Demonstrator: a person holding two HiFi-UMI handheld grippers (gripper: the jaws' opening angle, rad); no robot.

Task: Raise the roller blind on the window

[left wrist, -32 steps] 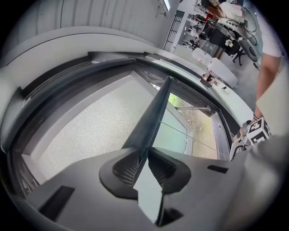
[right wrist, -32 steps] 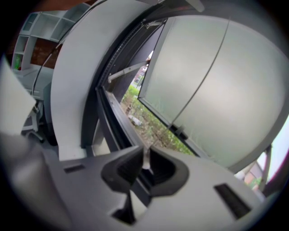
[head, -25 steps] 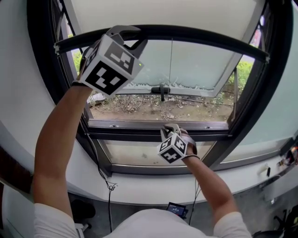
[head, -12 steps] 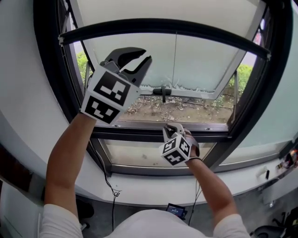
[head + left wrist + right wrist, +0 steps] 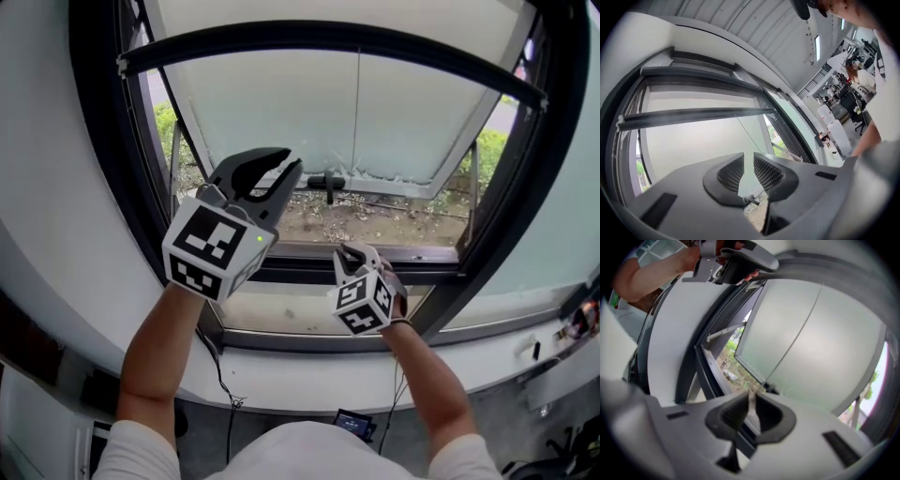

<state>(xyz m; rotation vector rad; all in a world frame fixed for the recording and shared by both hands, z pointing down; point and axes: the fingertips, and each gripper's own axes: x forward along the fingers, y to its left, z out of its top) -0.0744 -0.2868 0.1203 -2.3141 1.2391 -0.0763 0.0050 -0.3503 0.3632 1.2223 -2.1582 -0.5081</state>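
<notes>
The roller blind (image 5: pixel 281 13) is already high. Its dark bottom bar (image 5: pixel 281 39) arches well above both tools, with only a strip of pale fabric showing over it. A thin cord (image 5: pixel 358 112) drops from the middle of that bar toward the right hand-held gripper (image 5: pixel 356 255).

The right hand-held gripper (image 5: pixel 751 401) has its jaws drawn in on a narrow pale strip, which I take to be the tail of that cord. The pads sit close on either side of it. The left hand-held gripper (image 5: pixel 287 161) is up and to the left of the right one. Its jaws stand a little apart with nothing between them, as the left gripper view (image 5: pixel 748 161) confirms. The window handle (image 5: pixel 326 180) lies just beyond its tips.

My guess is that the blind is being worked up by the cord, with the right side holding the tension and the left free for the next grip.

- **Line of pull:** keep the pinch firm and the pull straight under the bar's middle, so the bar travels level and doesn't skew against the window frame (image 5: pixel 94 141).
- **Changing hands:** close the left jaws squarely on the cord above the right hand-held gripper before the right lets go. A slack moment could let the blind snap or drop.
- **Reach:** stay clear of the handle.
</notes>
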